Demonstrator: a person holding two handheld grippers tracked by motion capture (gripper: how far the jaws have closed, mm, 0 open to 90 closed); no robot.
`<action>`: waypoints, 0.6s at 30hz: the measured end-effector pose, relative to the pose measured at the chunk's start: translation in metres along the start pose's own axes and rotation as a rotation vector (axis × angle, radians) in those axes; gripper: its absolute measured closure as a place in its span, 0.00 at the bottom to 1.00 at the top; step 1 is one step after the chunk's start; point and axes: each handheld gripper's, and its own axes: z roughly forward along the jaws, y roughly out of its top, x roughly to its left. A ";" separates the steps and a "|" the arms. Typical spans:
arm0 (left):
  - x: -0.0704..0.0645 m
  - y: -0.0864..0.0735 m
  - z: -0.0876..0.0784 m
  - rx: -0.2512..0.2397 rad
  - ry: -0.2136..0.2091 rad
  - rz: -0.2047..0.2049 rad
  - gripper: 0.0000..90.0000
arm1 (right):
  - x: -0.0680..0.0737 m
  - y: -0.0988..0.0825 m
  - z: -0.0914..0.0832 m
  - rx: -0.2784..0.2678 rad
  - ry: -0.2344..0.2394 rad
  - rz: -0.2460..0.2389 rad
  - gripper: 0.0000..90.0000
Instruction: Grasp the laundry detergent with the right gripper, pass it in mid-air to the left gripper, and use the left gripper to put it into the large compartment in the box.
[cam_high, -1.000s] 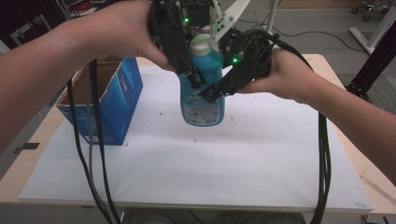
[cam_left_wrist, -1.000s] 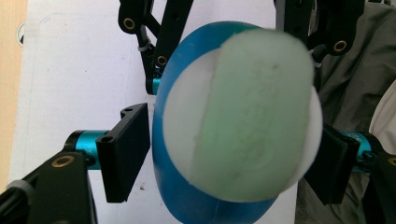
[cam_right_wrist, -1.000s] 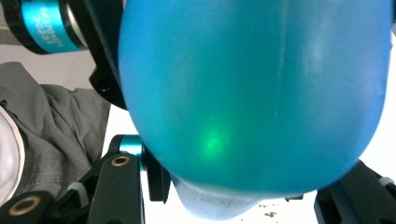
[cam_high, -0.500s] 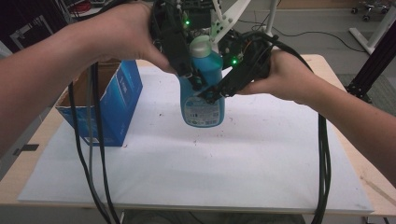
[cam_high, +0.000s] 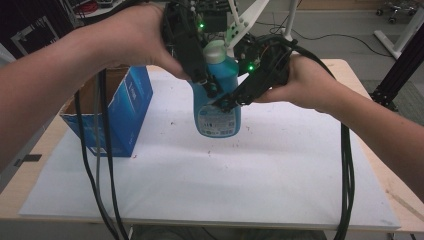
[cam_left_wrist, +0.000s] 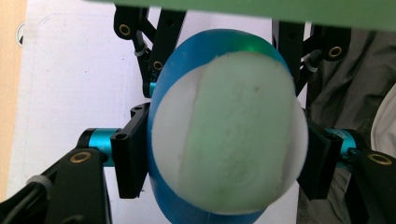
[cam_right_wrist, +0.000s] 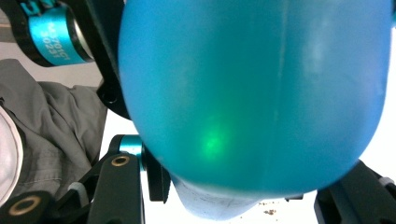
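Holding: a blue bottle (cam_high: 218, 105) was held above the white surface (cam_high: 260, 170) by both grippers.
Right gripper (cam_high: 226, 103): fingers clamped on the bottle's body from the side.
Left gripper (cam_high: 209, 86): fingers (cam_left_wrist: 128, 154) had just been closing around the white cap (cam_left_wrist: 229, 135), pressing its sides.
Box (cam_high: 127, 112): blue carton, well apart, left of the fingers.

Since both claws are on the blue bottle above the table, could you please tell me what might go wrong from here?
1. The left claw has just been closing on the white cap; its round, smooth top might slip from the pads.
2. The right claw clamps the blue bottle by its curved body; a twist could turn the whole bottle in that grip.
3. The bottle hangs in the air over the white sheet, so a lost grip would likely drop it.
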 end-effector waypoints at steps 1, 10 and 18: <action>0.000 0.000 0.000 0.000 0.000 -0.002 0.35 | 0.000 0.000 0.000 0.004 0.001 0.007 0.53; 0.001 -0.001 0.000 -0.007 0.003 -0.010 0.38 | 0.000 0.000 0.001 0.014 0.003 0.009 0.53; 0.001 -0.002 0.001 -0.012 0.004 -0.011 0.40 | -0.001 -0.001 0.003 0.021 0.001 0.001 0.52</action>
